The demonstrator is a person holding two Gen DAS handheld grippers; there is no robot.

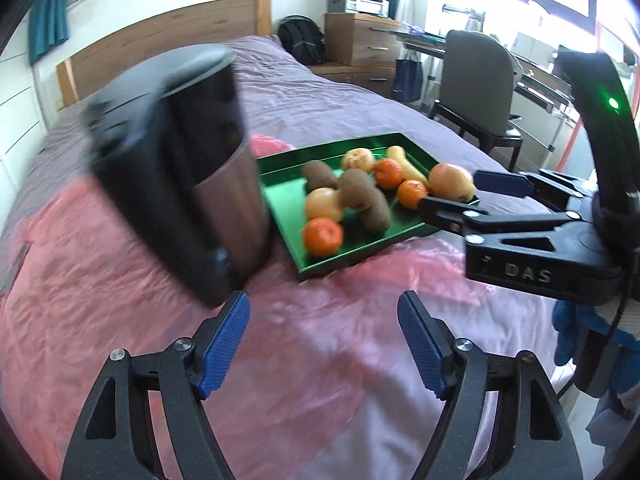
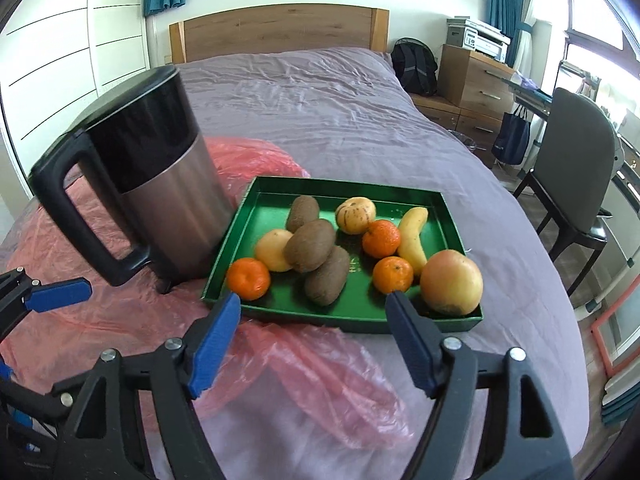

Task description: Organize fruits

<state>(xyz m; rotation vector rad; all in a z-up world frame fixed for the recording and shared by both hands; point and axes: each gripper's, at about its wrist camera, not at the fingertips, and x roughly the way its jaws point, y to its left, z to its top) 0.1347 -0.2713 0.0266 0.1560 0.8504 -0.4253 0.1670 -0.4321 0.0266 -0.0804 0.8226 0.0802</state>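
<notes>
A green tray lies on the bed and holds three brown kiwis, three tangerines, a banana, a big yellow-red apple and two pale round fruits. The left wrist view shows the same tray, blurred. My right gripper hangs open just in front of the tray's near edge, nothing between its blue pads. My left gripper is open and empty over the pink plastic, left of the tray. The right gripper also shows at the tray's right corner.
A steel kettle with a black handle stands on crumpled pink plastic against the tray's left side. The purple bedcover stretches behind. A chair, drawers and a backpack stand to the bed's right.
</notes>
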